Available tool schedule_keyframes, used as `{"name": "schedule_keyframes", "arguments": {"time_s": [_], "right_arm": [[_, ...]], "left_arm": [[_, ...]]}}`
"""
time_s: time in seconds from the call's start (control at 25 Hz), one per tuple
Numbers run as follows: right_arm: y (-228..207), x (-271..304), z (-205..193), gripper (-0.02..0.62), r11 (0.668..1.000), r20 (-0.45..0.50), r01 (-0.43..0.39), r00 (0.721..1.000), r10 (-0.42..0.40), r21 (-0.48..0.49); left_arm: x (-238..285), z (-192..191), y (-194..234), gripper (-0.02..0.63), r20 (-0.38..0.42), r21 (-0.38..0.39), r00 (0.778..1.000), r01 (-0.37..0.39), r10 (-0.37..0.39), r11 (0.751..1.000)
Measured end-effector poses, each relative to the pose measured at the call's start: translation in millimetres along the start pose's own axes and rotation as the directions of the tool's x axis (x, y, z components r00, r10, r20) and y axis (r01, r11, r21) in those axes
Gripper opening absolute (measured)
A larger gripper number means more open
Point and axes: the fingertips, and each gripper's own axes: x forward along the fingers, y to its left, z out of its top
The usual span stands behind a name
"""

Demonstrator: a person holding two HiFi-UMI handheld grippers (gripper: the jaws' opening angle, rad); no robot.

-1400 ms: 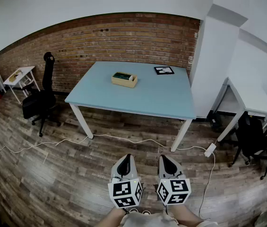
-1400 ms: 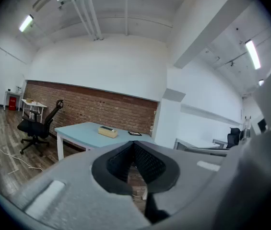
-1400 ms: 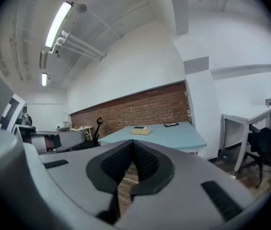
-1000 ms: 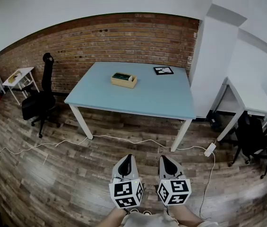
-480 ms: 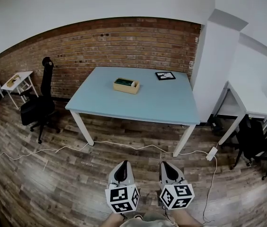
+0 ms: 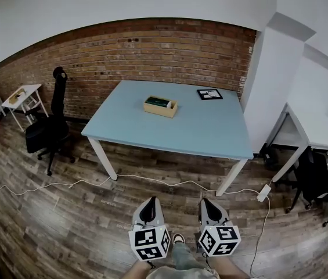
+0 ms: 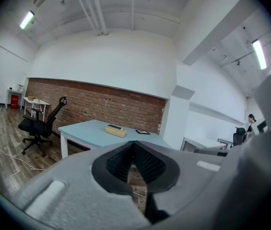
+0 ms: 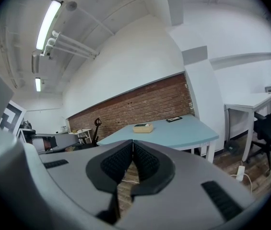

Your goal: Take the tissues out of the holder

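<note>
Brick wall [image 6: 152, 51] at back, light-blue bench [image 6: 210, 138] in front of it. Left claw [image 6: 150, 202] and right claw [image 6: 205, 203] low over wood floor [image 6: 65, 214], well short of bench, both shut tight, nothing held. Tissue holder [image 6: 160, 106] on bench's far half, ahead of both claws, well apart.

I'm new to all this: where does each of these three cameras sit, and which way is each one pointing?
Head view: on the person's head, facing forward and steeply down toward the blue table; shows the left claw, the right claw and a leg.
Left gripper view: on the left claw, looking along its shut jaws at that table.
Right gripper view: on the right claw, looking along its shut jaws at the same table.
Shared: all three see the tissue holder on the table.
</note>
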Motion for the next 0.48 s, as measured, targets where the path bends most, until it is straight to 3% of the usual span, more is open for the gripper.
{"name": "schedule_keyframes", "arguments": {"time_s": [0.48], "right_arm": [[-31, 102, 35, 0.006, 0.999, -0.020, -0.043, 0.999, 0.042, -0.002]], "left_arm": [[97, 27, 8, 0.008, 0.000, 0.001, 1.000, -0.026, 0.026, 1.000]]}}
